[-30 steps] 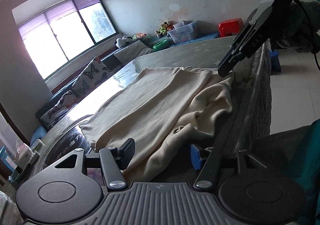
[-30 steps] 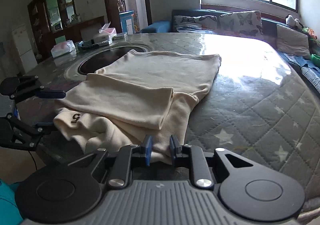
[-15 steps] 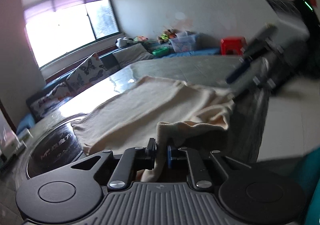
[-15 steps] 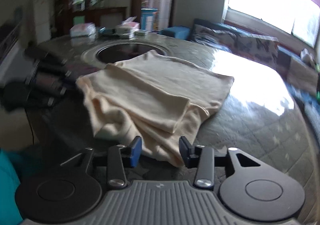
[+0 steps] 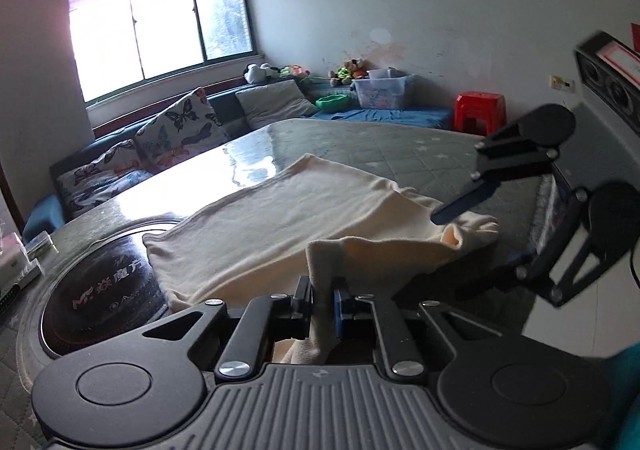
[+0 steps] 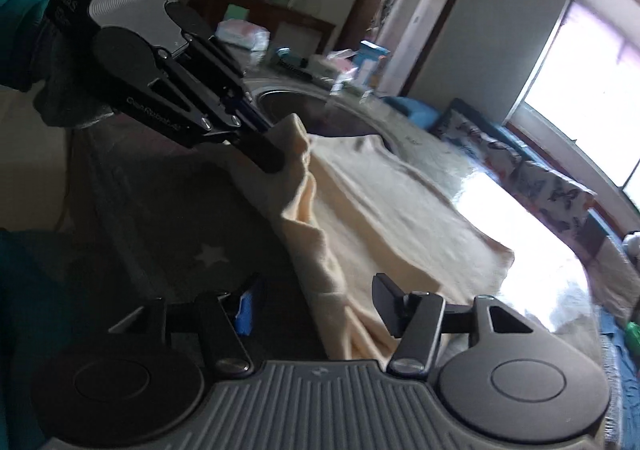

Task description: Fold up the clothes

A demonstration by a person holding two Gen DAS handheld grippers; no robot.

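A cream garment (image 5: pixel 288 217) lies partly folded on a quilted grey-green table (image 5: pixel 400 145). My left gripper (image 5: pixel 323 300) is shut on a raised fold of the garment at its near edge. In the right wrist view the left gripper (image 6: pixel 276 153) pinches the garment (image 6: pixel 380 217) and lifts its corner. My right gripper (image 6: pixel 316 306) is open, its jaws wide apart on either side of the garment's near edge. In the left wrist view the right gripper (image 5: pixel 476 234) stands open by the garment's sleeve cuff (image 5: pixel 472 234).
A dark round induction plate (image 5: pixel 100 290) is set in the table left of the garment. A sofa with butterfly cushions (image 5: pixel 172 133) stands under the window. A red stool (image 5: pixel 478 109), a plastic bin (image 5: pixel 384 89) and toys are by the far wall.
My left gripper closed on the garment's edge and lifted it. My right gripper let go of the garment, opened wide and swung round to the sleeve end.
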